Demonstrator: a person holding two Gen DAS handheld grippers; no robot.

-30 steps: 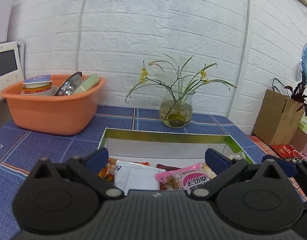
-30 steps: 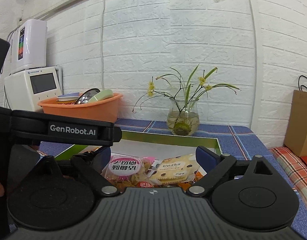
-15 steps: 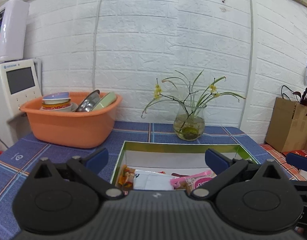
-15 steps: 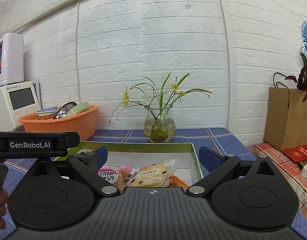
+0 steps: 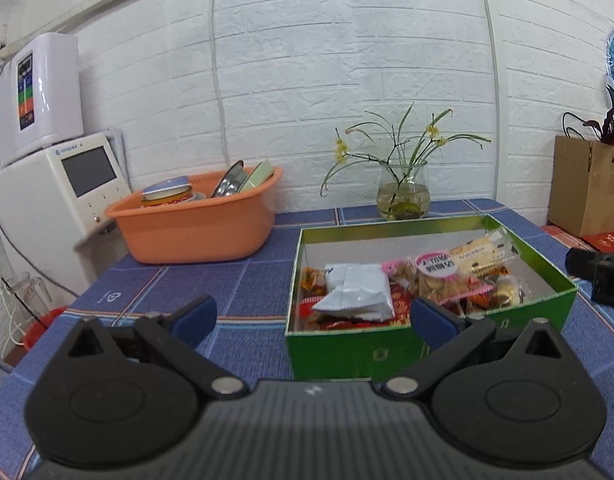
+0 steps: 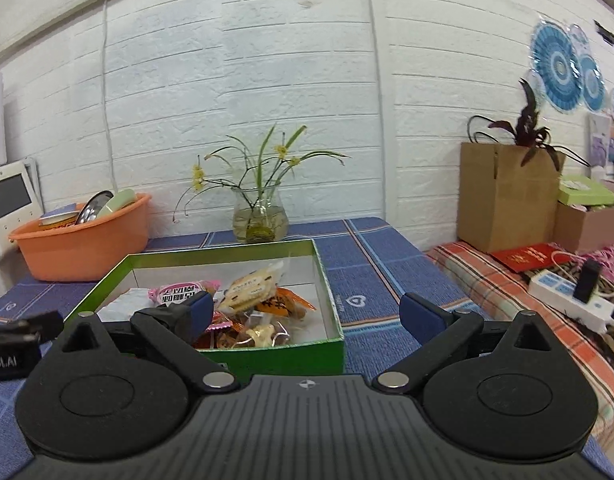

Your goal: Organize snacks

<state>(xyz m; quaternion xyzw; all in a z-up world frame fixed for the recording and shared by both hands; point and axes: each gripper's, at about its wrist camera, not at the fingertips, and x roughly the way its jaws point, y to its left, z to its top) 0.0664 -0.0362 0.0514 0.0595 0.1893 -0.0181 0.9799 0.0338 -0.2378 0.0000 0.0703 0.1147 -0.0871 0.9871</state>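
Note:
A green box sits on the blue checked tablecloth, holding several wrapped snacks: a white packet, a pink-labelled pack, a cracker pack and orange wrappers. My left gripper is open and empty, in front of the box's near left corner. My right gripper is open and empty too, before the box's near right corner. The right gripper's body shows at the right edge of the left wrist view.
An orange basin with dishes stands at the back left, beside a white appliance. A glass vase with flowers is behind the box. Cardboard boxes, a red booklet and a power strip lie to the right.
Both grippers have pulled back and away from the box, which now lies fully in view ahead of them. The snacks have stayed in the box.

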